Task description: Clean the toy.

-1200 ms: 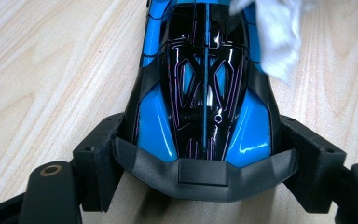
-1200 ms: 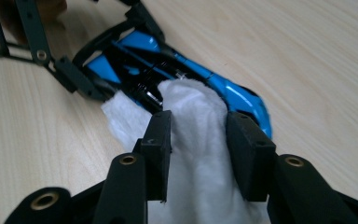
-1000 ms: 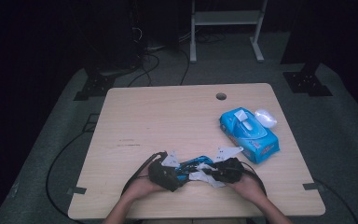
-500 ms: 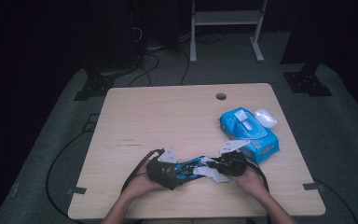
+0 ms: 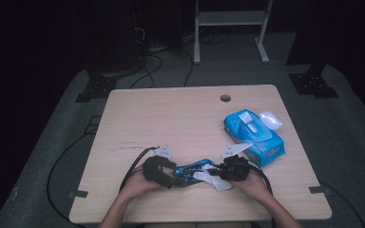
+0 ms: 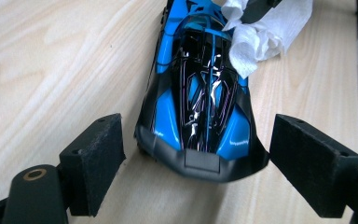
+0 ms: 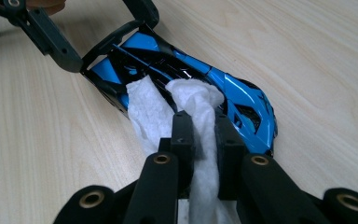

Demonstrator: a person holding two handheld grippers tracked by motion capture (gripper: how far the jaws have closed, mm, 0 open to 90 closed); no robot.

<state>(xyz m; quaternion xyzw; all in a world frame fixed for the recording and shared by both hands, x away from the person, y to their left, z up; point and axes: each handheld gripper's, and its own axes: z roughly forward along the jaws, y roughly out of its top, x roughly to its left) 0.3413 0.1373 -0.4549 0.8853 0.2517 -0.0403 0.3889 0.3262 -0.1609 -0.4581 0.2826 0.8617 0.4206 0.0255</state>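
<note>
Wooden table (image 5: 171,123) in a dark room: we wipe a blue toy car (image 5: 190,171) with a white wipe (image 5: 216,181).

From high up, our two hands meet at the near edge, with the wipe pack (image 5: 254,135) off to the right. Left gripper (image 6: 200,163) view: its jaws stand apart on each side of the car's end and do not press; we should close them so the car stays put. Right gripper (image 7: 200,135) view: its jaws are clamped on the wipe, which lies on the car's roof; we rub softly along it.
</note>
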